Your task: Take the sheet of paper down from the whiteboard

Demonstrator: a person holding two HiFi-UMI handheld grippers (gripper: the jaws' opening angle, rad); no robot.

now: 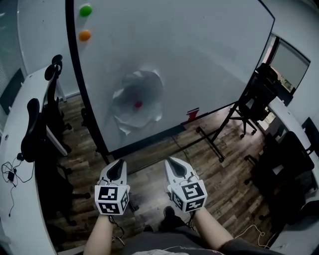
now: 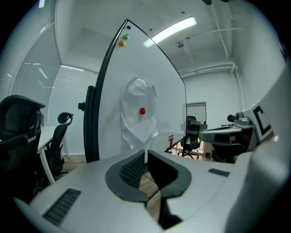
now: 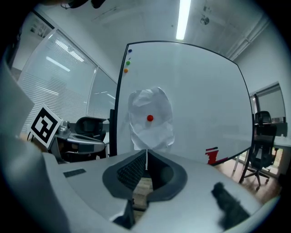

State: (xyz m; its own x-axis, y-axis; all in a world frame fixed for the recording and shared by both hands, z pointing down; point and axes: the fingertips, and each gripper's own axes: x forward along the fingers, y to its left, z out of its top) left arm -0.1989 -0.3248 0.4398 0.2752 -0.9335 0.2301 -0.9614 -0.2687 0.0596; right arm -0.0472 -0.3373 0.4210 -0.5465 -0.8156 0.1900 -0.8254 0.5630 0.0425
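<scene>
A crumpled white sheet of paper [image 1: 135,102] hangs on the whiteboard [image 1: 199,60], pinned by a red magnet [image 1: 138,104] at its middle. My left gripper [image 1: 118,164] and right gripper [image 1: 174,162] are side by side in front of the board, well short of the paper, both shut with nothing between the jaws. In the left gripper view the paper [image 2: 137,125] and magnet [image 2: 142,110] lie straight ahead, past the left gripper [image 2: 145,154]. The right gripper view shows the paper [image 3: 150,132] and magnet [image 3: 150,118] just above the right gripper [image 3: 146,154].
A green magnet [image 1: 85,10] and an orange magnet [image 1: 84,35] sit at the board's top left. A red object [image 1: 193,114] rests at the board's lower edge. Black office chairs [image 1: 37,134] and a white desk [image 1: 20,214] stand left; a tripod stand [image 1: 234,117] and chairs are on the right.
</scene>
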